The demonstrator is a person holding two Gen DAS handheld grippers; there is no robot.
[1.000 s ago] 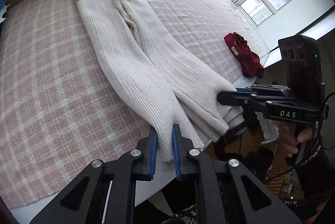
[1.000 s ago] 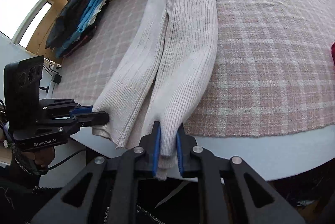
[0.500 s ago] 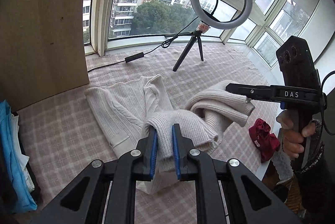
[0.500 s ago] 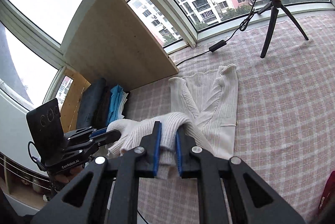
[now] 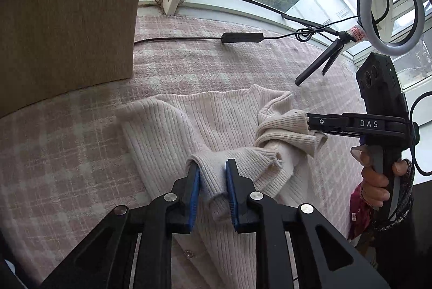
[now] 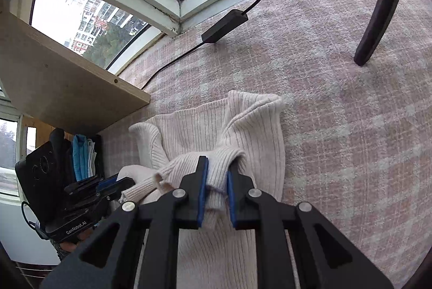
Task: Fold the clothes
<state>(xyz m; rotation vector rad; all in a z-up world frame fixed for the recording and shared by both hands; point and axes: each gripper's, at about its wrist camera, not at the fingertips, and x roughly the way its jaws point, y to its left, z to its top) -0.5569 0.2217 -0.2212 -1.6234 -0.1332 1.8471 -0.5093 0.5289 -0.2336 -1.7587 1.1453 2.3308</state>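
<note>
Cream ribbed knit trousers [image 5: 216, 113] lie on the pink checked cloth [image 5: 67, 154], their legs doubled back over the waist end [image 6: 248, 132]. My left gripper [image 5: 212, 167] has one leg hem between its blue pads. Its jaws are opening, and the knit still fills the gap and touches both pads. My right gripper [image 6: 217, 167] is shut on the other leg hem. In the left wrist view the right gripper [image 5: 307, 121] sits at the right with bunched hem in it. In the right wrist view the left gripper [image 6: 127, 183] is low on the left.
A ring light [image 5: 388, 8] on a tripod [image 6: 378, 19] stands at the back right, and its cable with a black inline controller [image 5: 241, 37] crosses the cloth. A wooden board [image 5: 67, 19] rises at the left. Folded clothes [image 6: 81, 154] are stacked beyond it. A red garment [image 5: 359, 213] lies at the right edge.
Both grippers carried the leg hems from the near table edge up to the waist end, doubling the trousers over. The left jaws now stand wider.
</note>
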